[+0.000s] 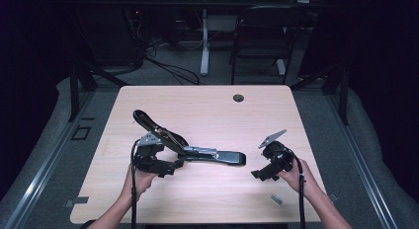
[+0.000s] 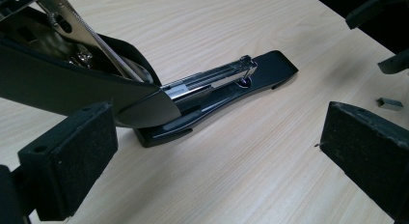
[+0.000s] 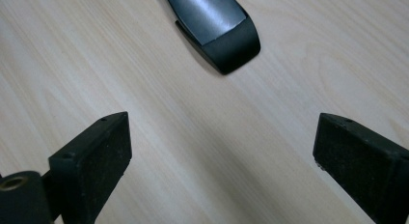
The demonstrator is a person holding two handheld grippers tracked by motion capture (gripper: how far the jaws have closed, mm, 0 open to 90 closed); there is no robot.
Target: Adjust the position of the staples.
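Note:
A black stapler [image 1: 217, 156] lies mid-table, swung wide open, its lid [image 1: 148, 123] raised toward the far left. My left gripper [image 1: 168, 170] sits just in front of the hinge end, open and holding nothing. In the left gripper view the chrome staple channel [image 2: 212, 81] rests on the base, and the lid [image 2: 82, 84] looms over the left pad [image 2: 67, 161]. My right gripper [image 1: 258, 174] is open a little right of the base's front tip [image 3: 222, 26], apart from it. A small grey staple strip [image 1: 275, 199] lies near the right hand.
The wooden table [image 1: 207, 110] has a cable hole [image 1: 238, 97] near its far edge. A chair [image 1: 262, 36] and a desk leg [image 1: 204, 41] stand beyond the table. Grey floor surrounds it.

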